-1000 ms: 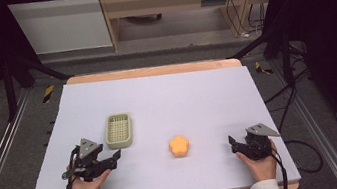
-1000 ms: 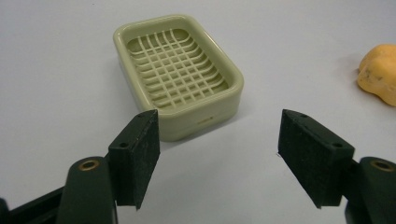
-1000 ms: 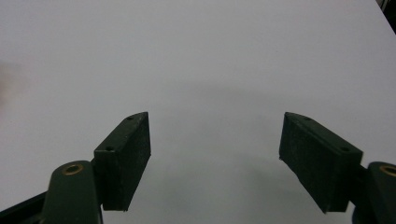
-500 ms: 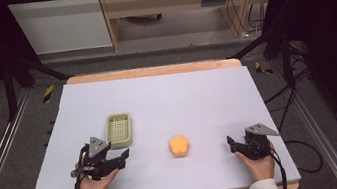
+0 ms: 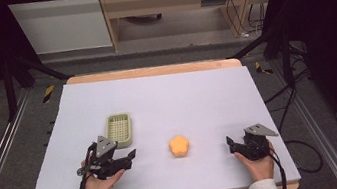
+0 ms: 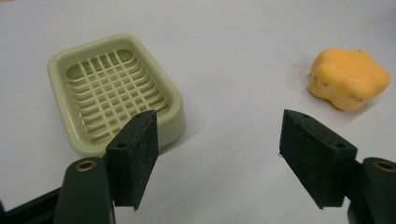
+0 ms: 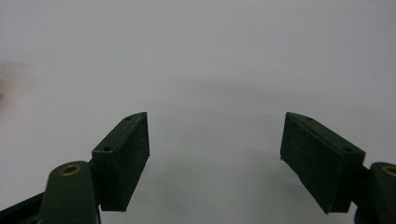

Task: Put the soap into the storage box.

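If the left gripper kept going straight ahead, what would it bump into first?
Probably nothing at first. The left gripper points at bare mat between the green soap dish and the orange sponge; its open jaws might brush the dish's near corner, but depth is unclear.

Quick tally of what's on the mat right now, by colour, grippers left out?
Green: 1, the slotted soap dish
Orange: 1, the flower-shaped sponge
Total: 2, lying apart from each other on the mat, neither held.

High overhead view, 2 close finger-level views
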`<state>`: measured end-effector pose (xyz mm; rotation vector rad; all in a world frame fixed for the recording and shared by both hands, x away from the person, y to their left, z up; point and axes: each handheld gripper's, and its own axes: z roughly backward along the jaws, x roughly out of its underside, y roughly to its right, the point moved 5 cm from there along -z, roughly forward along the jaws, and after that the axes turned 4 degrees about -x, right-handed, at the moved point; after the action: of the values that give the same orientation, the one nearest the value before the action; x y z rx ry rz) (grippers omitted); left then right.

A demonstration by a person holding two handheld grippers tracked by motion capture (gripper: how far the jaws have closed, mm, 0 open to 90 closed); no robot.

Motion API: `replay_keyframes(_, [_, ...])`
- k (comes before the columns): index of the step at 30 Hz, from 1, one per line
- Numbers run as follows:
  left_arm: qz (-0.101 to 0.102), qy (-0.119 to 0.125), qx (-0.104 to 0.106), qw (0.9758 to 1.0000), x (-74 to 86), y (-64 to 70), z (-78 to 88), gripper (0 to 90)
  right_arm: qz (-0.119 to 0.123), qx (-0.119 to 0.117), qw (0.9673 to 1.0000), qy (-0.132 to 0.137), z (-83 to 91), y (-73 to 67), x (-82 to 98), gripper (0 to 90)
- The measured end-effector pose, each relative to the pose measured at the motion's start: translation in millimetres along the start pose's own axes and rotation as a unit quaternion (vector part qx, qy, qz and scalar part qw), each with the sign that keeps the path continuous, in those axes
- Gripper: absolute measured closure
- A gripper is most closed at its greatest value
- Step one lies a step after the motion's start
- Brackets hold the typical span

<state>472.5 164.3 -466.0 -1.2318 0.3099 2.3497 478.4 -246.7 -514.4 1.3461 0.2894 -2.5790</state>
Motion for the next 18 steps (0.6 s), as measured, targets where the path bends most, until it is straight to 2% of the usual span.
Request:
replay_keyframes(7, [-0.009,-0.007,0.012,0.9999,-9.3,4.5,-6.5,27.4,0.0,0.004,1.0,-0.001,-0.3,0.7,0.2,24.2])
replay_keyframes(12, [-0.024,-0.008,0.019,0.9995,-21.5,10.5,-10.0,26.9,0.0,0.004,1.0,-0.001,-0.3,0.6,0.3,24.1])
replay_keyframes(18, [-0.022,0.001,0.028,0.9994,-31.2,18.1,-10.6,26.6,-0.001,0.005,1.0,-0.001,-0.3,0.6,0.3,24.3])
